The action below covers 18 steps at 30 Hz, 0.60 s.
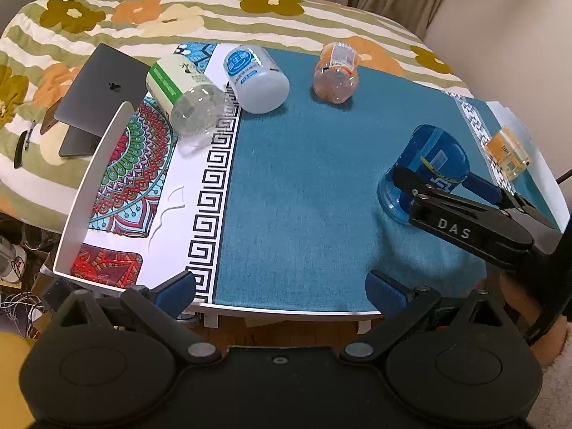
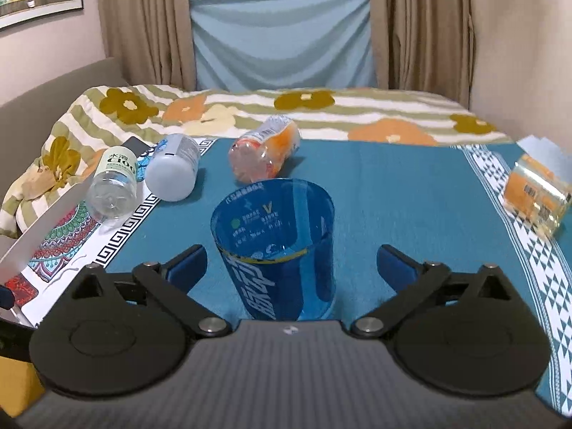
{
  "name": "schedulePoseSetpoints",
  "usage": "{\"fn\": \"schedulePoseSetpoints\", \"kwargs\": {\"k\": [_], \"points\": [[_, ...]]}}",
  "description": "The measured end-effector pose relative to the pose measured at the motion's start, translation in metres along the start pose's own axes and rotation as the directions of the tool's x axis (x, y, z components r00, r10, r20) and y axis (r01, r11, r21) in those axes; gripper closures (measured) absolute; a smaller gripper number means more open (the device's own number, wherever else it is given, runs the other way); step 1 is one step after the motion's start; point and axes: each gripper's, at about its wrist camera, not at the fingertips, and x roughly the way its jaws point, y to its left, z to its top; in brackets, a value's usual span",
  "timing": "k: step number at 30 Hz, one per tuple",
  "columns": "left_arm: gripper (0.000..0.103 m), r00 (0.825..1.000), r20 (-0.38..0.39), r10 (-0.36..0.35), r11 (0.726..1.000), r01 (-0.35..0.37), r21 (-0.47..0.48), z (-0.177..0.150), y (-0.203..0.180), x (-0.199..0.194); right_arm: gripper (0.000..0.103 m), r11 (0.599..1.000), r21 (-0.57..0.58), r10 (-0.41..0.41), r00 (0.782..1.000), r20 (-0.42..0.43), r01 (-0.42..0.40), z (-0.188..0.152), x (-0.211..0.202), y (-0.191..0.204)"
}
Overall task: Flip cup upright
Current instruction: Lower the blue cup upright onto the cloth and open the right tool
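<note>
A clear blue cup with a printed blue label stands upright on the teal cloth, open end up. It also shows in the left wrist view. My right gripper is open, its blue pads on either side of the cup and apart from it. In the left wrist view the right gripper reaches in from the right around the cup. My left gripper is open and empty at the table's front edge.
Several cut bottle cups lie on their sides: a clear green-labelled one, a white one, an orange one and a yellow-orange one at the right edge. A laptop rests at the back left on the bed.
</note>
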Motion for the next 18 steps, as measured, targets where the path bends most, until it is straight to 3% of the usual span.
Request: {"fn": "schedulePoseSetpoints", "kwargs": {"k": [6,11,18], "points": [[0.001,0.999,0.041,-0.007,1.000,0.006,0.016,0.008,-0.011,-0.018,0.000,1.000,0.011,0.013,1.000,-0.018,-0.012,0.019,-0.023,-0.008],[0.000,0.995,0.098,-0.011,0.999,0.006,0.052,0.021,-0.027,-0.040,0.000,0.999,0.035,0.018,0.996,-0.083,-0.015,0.047,-0.057,-0.015],[0.000,0.985,0.172,-0.004,0.996,-0.012,0.093,0.028,-0.048,-0.064,0.000,0.998,0.005,-0.058,0.987,-0.152,0.059,0.083,-0.112,-0.035]]}}
